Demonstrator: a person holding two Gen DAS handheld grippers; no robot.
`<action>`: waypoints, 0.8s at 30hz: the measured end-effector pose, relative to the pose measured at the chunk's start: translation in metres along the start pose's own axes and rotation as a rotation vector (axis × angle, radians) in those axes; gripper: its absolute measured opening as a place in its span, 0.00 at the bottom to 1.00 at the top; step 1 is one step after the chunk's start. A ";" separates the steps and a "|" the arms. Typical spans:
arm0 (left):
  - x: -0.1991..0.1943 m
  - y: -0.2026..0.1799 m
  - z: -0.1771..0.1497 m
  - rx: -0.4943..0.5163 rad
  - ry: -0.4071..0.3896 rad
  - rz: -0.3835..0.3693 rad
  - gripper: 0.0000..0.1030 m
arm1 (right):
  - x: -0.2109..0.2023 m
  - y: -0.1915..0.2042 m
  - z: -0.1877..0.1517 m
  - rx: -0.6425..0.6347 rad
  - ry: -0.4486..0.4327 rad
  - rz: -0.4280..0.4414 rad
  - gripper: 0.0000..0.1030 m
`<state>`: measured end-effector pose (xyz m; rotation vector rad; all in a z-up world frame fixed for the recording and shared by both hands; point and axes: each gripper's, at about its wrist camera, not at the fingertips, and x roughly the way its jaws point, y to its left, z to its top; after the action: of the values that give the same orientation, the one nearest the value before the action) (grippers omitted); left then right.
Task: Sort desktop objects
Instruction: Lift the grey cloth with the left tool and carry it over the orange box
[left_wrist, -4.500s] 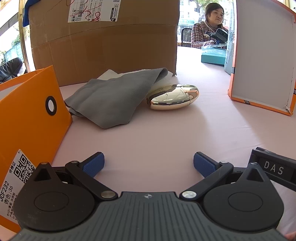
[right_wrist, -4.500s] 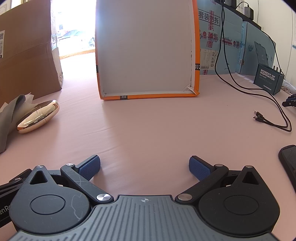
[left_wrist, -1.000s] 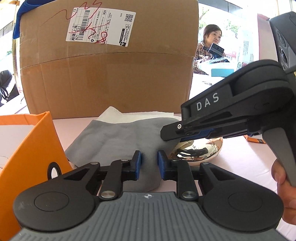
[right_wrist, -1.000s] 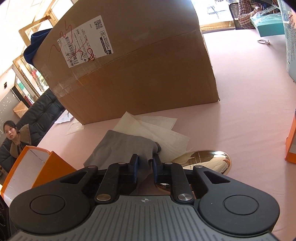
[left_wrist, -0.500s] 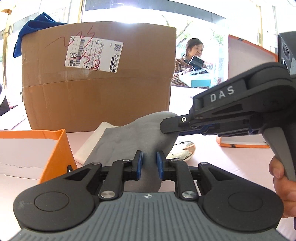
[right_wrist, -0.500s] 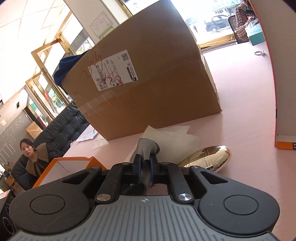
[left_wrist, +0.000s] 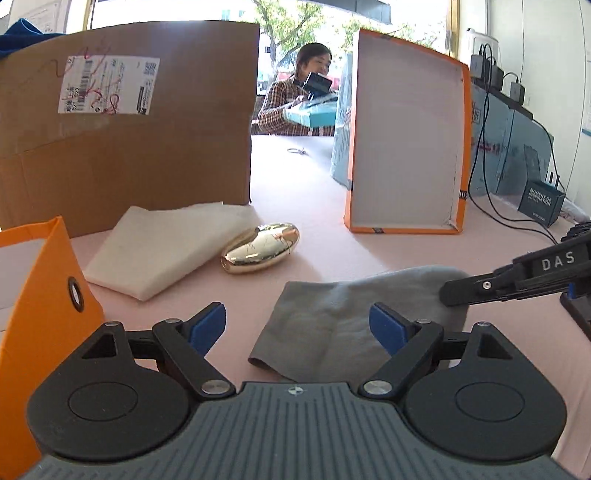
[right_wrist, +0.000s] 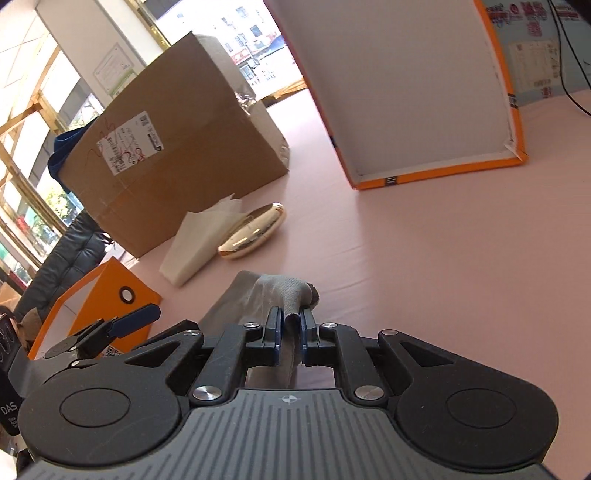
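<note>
A grey cloth (left_wrist: 343, 317) lies spread on the pink table, right in front of my left gripper (left_wrist: 298, 325), which stands open above its near edge. My right gripper (right_wrist: 291, 326) is shut on a bunched fold of the same grey cloth (right_wrist: 284, 291); its finger shows at the right in the left wrist view as the right gripper (left_wrist: 448, 295), on the cloth's far right corner. A shiny gold oval case (left_wrist: 260, 248) rests beyond, beside a folded white cloth (left_wrist: 162, 243). The gold case (right_wrist: 255, 230) and white cloth (right_wrist: 199, 243) also appear in the right wrist view.
A big cardboard box (left_wrist: 125, 144) stands at the back left. An orange box (left_wrist: 33, 280) is at the near left, an upright orange box lid (left_wrist: 406, 133) at the back right. Cables (left_wrist: 517, 218) and a small dark box (left_wrist: 541, 201) lie far right. A person (left_wrist: 299, 99) sits behind.
Both grippers carried the grey cloth off the white cloth and rightwards, laying it on the table. My left gripper has let go and opened; the right one stays shut on it.
</note>
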<state>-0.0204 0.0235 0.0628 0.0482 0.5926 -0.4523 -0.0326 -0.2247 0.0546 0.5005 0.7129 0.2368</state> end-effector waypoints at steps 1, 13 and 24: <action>0.007 0.000 -0.001 -0.010 0.033 -0.010 0.82 | -0.001 -0.007 -0.003 0.022 0.002 -0.002 0.09; 0.041 -0.007 -0.002 -0.084 0.167 -0.047 0.83 | 0.011 -0.034 -0.016 0.093 0.008 -0.011 0.09; 0.037 -0.004 -0.002 -0.128 0.165 -0.087 0.10 | 0.017 -0.031 -0.014 0.081 0.013 -0.011 0.09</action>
<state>0.0037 0.0052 0.0411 -0.0634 0.7870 -0.4968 -0.0285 -0.2403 0.0204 0.5723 0.7398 0.2016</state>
